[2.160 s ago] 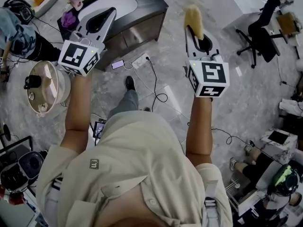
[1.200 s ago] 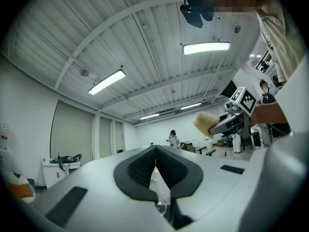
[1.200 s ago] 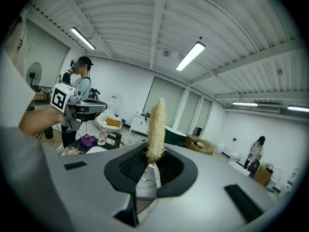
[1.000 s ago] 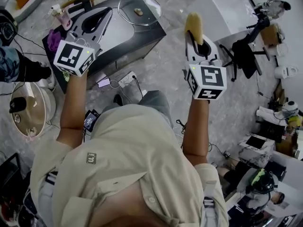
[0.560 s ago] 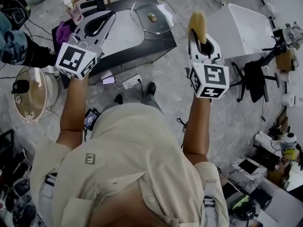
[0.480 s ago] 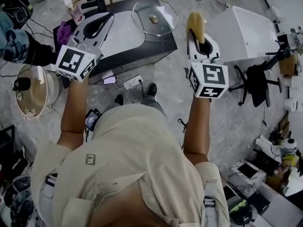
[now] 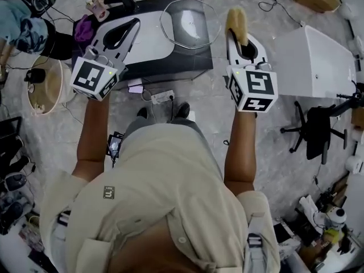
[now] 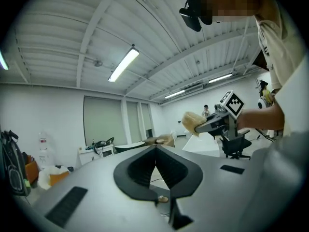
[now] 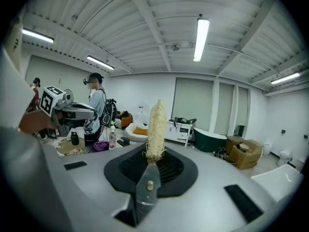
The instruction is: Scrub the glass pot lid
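The glass pot lid (image 7: 189,23) lies flat on a low black table (image 7: 170,58) ahead of me, its knob at the centre. My left gripper (image 7: 136,21) hovers over the table's left part, left of the lid, shut with nothing between its fingertips (image 8: 155,150). To the right of the lid and past the table's edge, my right gripper (image 7: 231,34) is held in the air. It is shut on a yellow fibrous scrubber (image 7: 235,21), which stands up from its tips (image 9: 155,124). The left gripper view also shows that scrubber (image 8: 193,122).
A purple cloth (image 7: 84,26) and a pink bottle (image 7: 94,6) sit at the table's far left. A power strip (image 7: 162,96) and cables lie on the floor. A white table (image 7: 318,61) and an office chair (image 7: 315,135) stand at the right, a round beige basin (image 7: 42,87) and a person (image 7: 23,30) at the left.
My view has swung round so the black table and lid now lie straight ahead, between the two grippers. Both grippers keep their pose; the right one still holds the scrubber.
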Motion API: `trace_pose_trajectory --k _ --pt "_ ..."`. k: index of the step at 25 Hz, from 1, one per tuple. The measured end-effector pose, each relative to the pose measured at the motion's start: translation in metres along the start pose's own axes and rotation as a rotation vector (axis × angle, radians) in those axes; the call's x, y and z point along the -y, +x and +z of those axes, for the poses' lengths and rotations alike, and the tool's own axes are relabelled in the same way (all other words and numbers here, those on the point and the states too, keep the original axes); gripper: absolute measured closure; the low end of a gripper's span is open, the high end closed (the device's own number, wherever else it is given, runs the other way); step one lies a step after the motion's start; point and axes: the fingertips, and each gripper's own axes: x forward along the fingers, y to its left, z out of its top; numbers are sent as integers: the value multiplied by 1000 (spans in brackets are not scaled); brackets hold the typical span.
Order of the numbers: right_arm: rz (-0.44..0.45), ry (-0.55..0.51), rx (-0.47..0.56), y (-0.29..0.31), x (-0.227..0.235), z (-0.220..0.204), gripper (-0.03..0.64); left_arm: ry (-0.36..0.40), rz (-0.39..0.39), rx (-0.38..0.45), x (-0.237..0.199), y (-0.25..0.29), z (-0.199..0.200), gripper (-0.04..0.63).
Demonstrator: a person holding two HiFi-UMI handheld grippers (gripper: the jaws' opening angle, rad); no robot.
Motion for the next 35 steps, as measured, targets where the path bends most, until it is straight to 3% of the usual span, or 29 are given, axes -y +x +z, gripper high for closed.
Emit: trace_pose_trajectory --k 5,13,24,35 --pt "75 10 11 10 14 -9 568 5 62 -33 15 5 1 580" --pt "117 20 17 27 13 -6 568 13 94 -50 6 8 3 580" --pt "-6 28 -90 43 33 -26 568 -25 -71 -58 -11 68 -28 580" --pt "-69 39 -196 91 44 -56 568 -86 -118 -103 -42 104 -86 580"
